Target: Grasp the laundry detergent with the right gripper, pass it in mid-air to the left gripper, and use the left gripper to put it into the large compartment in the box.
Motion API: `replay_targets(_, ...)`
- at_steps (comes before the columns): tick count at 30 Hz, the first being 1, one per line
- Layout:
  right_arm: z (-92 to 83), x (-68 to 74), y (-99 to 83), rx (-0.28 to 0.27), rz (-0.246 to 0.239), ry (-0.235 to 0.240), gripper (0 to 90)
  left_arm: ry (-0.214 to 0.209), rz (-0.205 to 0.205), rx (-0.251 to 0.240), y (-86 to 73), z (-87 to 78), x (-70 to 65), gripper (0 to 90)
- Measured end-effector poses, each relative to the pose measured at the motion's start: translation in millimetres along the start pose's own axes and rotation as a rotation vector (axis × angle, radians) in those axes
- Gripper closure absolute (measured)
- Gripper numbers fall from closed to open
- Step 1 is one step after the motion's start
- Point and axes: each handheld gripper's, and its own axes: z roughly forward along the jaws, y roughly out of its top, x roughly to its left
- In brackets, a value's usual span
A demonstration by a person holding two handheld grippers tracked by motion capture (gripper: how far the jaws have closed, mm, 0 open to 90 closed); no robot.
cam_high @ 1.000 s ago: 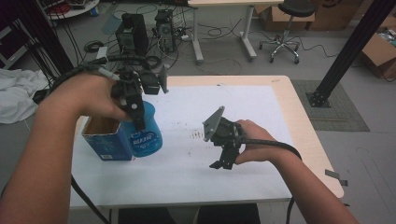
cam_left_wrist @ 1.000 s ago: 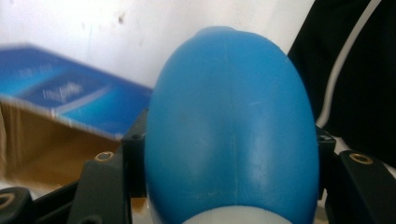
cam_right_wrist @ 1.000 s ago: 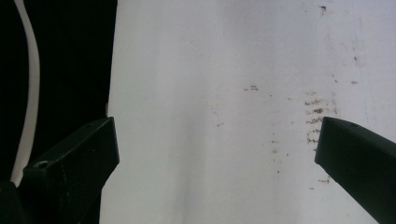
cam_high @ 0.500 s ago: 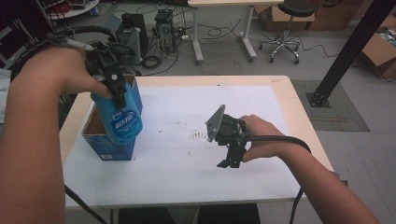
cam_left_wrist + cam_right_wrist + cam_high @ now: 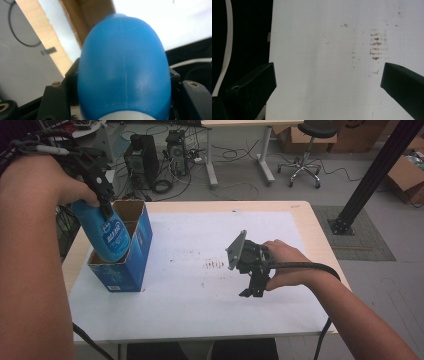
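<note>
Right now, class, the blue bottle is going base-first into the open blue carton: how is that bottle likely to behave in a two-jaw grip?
The blue bottle looks smooth and rounded, so it could slip or twist between the left gripper jaws. Its egg-like body suggests it would roll if laid down. The blue carton is tall and narrow, so a nudge might tip it.

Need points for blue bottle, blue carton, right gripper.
blue bottle [image 5: 111, 237], high view, on its white label.
blue carton [image 5: 142, 236], high view, on its blue right side wall.
right gripper [image 5: 251, 292], high view, between the tips of its open jaws.
</note>
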Motion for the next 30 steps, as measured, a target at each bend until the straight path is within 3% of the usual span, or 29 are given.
replay_targets(4, 0.9, -0.8, 0.9, 0.007, -0.006, -0.001, 0.0, -0.008, -0.13, -0.026, 1.4, -5.3, 7.4, 39.2)
replay_targets(7, 0.1, -0.8, 2.7, 0.006, -0.012, -0.003, 0.0, 0.002, -0.184, -0.05, 3.8, -7.2, 9.4, 39.2)
replay_targets(18, -2.9, -0.7, -0.1, 0.007, -0.014, -0.006, 0.3, 0.025, -0.245, -0.069, 13.1, 3.7, 23.4, 39.1)
replay_targets(25, -2.9, -1.4, -2.3, 0.012, -0.007, -0.004, 0.3, 0.039, -0.24, -0.06, 20.8, 16.9, 26.3, 39.1)
replay_targets(30, -1.8, -1.0, -2.9, 0.018, -0.004, 0.001, 0.4, 0.024, -0.239, -0.058, 25.2, 31.5, 30.8, 39.1)
